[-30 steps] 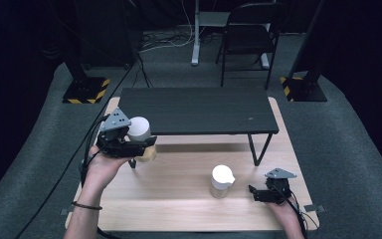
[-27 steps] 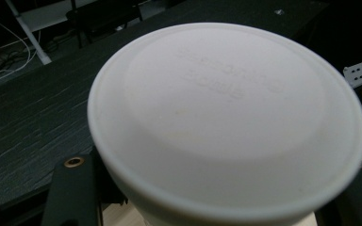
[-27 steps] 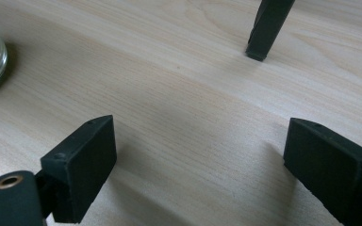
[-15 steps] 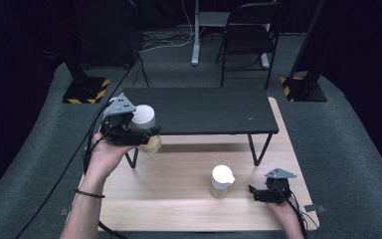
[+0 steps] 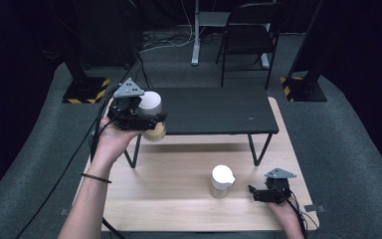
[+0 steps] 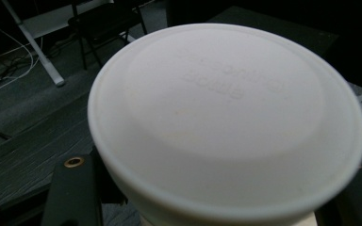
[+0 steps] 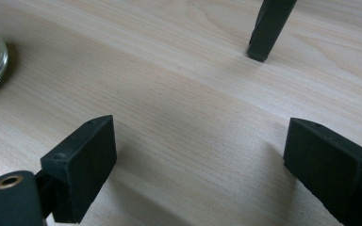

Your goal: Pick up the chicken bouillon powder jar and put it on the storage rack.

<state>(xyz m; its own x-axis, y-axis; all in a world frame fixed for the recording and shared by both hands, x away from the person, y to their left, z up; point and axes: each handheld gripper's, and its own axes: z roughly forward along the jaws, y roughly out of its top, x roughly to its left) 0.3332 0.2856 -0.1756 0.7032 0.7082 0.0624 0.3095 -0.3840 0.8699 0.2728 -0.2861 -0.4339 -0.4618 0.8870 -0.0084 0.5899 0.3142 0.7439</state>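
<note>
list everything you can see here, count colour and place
jar with white lid: 1, tan with white lid, held in the left tongs above the left end of the black shelf
second jar: 1, clear with white lid, standing on the wooden table
black shelf: 1, black, on thin legs at the back of the table
wooden table: 1, light wood
chair: 1, black, behind the table
left tongs: 1, black, shut on the jar
right tongs: 1, black, open, low over the table at right

White-lidded tan jar (image 5: 152, 115) in black left gripper (image 5: 138, 118), second white-lidded jar (image 5: 222, 180) on pale wood-grain table (image 5: 169, 199), matte black raised shelf (image 5: 214, 110), black right gripper (image 5: 266, 193), yellow-black striped stand bases (image 5: 85, 92).
</note>
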